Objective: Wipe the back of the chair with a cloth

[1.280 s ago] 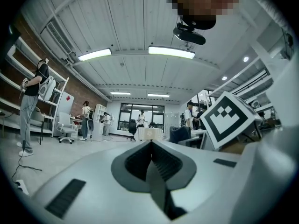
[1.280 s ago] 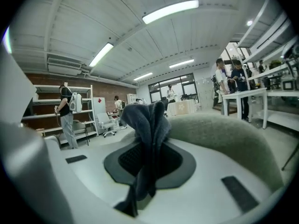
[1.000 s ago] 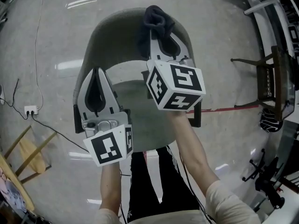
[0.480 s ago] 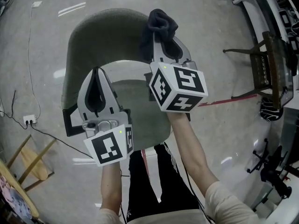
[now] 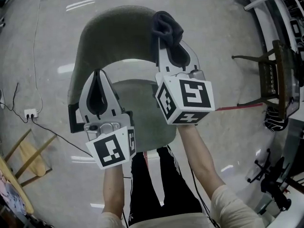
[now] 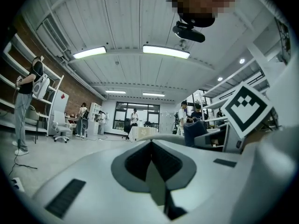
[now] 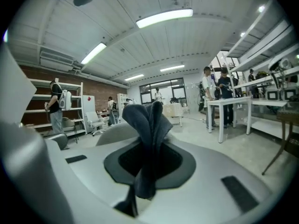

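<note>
Grey jaws first: my left gripper [image 5: 98, 74] sits closest to me, jaws pressed together with nothing between them. It's poised over the left side of the chair [image 5: 137, 113] and doing no work.

Further out, my right gripper [image 5: 167, 37] is clamped on the cloth [image 5: 166, 25], a dark bunch sticking up past the tips. It's right at the upper right of the back [image 5: 114, 30], though whether the cloth actually meets the back I can't tell from up here.

So where are we? Cloth's in hand and up at the back, so that part's sorted. No wipe marks show on the grey-green surface, so I can't say how much has been covered. I'd judge the long curve round to the left is yet to do.

Beyond it, just pale floor [image 5: 228, 42]
</note>
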The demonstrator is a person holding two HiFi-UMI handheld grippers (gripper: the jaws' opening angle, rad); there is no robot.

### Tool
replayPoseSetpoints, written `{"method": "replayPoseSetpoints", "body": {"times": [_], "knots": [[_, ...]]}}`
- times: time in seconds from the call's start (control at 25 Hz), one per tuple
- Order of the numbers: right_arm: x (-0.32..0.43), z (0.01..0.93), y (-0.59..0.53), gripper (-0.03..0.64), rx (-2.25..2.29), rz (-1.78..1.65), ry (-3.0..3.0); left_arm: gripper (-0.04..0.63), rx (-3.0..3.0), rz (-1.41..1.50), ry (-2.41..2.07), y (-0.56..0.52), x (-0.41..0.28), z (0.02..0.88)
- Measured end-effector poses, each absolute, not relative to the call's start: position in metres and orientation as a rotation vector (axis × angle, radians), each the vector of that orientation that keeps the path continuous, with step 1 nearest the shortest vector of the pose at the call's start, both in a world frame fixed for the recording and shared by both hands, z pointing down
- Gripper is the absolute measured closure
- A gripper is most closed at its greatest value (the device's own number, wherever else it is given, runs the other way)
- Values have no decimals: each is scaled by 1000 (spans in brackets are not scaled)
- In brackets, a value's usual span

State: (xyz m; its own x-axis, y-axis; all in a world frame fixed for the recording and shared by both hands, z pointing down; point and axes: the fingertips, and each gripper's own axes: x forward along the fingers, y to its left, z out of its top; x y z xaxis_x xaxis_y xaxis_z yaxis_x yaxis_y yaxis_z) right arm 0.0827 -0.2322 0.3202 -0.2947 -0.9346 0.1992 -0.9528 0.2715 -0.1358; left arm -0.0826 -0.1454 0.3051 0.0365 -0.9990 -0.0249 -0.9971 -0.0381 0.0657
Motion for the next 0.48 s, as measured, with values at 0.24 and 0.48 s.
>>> {"method": "replayPoseSetpoints", "body": {"times": [0.24, 0.48], "knots": [[-26, 317, -209, 558, 1503, 318, -2659, 580, 2138, -95, -2244, -132, -128, 315], [-116, 352, -182, 558, 1227, 397, -2752, 580, 2033, -57, -2338, -106, -177, 327]]}}
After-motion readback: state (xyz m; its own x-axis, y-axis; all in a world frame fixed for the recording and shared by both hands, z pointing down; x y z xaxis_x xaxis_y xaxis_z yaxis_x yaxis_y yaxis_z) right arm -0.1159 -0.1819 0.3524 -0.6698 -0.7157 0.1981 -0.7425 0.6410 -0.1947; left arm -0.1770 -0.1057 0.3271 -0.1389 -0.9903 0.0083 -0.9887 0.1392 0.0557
